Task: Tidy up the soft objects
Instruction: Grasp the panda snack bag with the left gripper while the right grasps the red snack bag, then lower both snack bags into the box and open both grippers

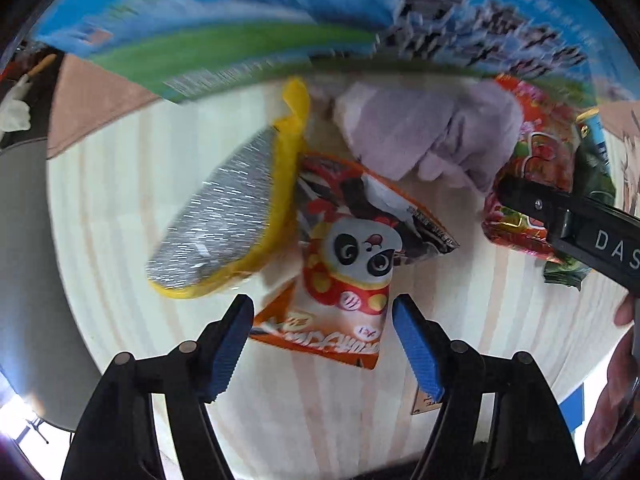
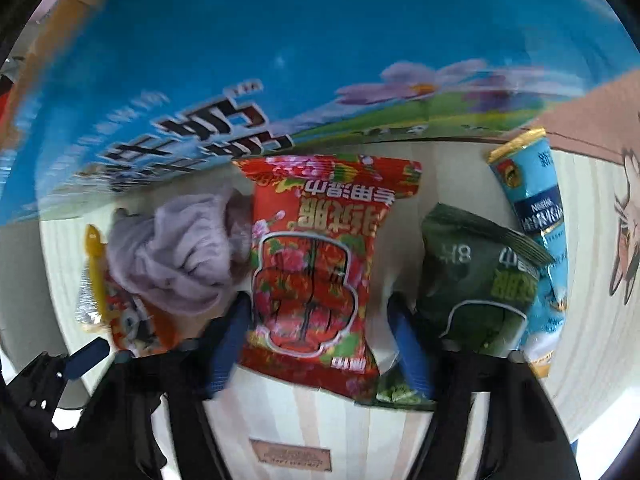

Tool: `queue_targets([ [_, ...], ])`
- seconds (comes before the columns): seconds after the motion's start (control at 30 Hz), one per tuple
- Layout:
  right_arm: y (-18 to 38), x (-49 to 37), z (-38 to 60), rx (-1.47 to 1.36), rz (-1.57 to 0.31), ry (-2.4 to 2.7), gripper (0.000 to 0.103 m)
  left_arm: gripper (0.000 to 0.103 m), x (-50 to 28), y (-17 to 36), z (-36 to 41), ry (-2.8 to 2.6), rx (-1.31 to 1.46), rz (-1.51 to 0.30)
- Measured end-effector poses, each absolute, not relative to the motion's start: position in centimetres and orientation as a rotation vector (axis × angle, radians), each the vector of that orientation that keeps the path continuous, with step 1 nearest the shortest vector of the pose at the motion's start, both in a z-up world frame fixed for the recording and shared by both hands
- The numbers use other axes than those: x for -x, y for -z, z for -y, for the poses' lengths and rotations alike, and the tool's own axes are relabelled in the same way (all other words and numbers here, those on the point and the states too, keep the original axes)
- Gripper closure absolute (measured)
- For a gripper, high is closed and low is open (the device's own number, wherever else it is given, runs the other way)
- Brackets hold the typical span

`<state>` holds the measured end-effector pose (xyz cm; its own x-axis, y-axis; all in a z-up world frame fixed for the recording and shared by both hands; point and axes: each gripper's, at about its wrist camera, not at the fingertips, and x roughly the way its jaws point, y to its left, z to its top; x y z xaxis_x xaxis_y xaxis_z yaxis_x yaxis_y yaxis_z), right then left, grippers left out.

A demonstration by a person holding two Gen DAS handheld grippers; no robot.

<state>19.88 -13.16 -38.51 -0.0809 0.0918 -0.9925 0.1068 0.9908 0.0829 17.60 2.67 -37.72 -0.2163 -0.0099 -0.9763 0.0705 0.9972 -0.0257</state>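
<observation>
Worktop (image 1: 120, 208): pale striped wood, carrying a loose cluster of soft packets in front of a large blue printed box (image 2: 200, 60).

Panda snack packet (image 1: 352, 260): orange and white, lying flat, its near end between the blue pads of the left hand-held gripper (image 1: 322, 344); jaws spread wide, nothing grasped.

Silver pouch with yellow edge (image 1: 224, 220): tilted, just left of the panda packet and overlapping its edge.

Lilac cloth (image 1: 424, 132): crumpled, behind the panda packet, touching the red floral packet (image 2: 316, 256).

Red floral packet: lying lengthwise between the fingers of the right hand-held gripper (image 2: 314, 344); jaws apart, whether the pads touch it cannot be told.

Green packet (image 2: 476, 280): just right of the red one, partly under the right finger.

Light blue tube packet (image 2: 536, 232): beside the green packet, slanting away toward the box.
</observation>
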Motion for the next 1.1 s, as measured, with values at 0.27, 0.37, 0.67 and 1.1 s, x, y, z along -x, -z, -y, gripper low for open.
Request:
queue_targets([
  [0.27,38.7,-14.7,12.3,-0.009,-1.766,-0.055,0.052,0.060,-15.6,38.5,-3.5,0.067,0.034,-1.800],
  [0.37,39.1,-11.3,12.5,0.020,-1.830,-0.091,0.052,0.060,-13.2,38.1,-3.6,0.064,0.054,-1.812],
  [0.67,39.5,-8.7,12.3,0.012,-1.827,-0.073,0.048,0.059,-12.9,40.1,-3.8,0.036,0.093,-1.826],
  [1.1,35.8,-12.3,11.7,-0.014,-1.755,-0.077,0.056,0.068,-11.0,34.5,-1.3,0.051,0.079,-1.696],
])
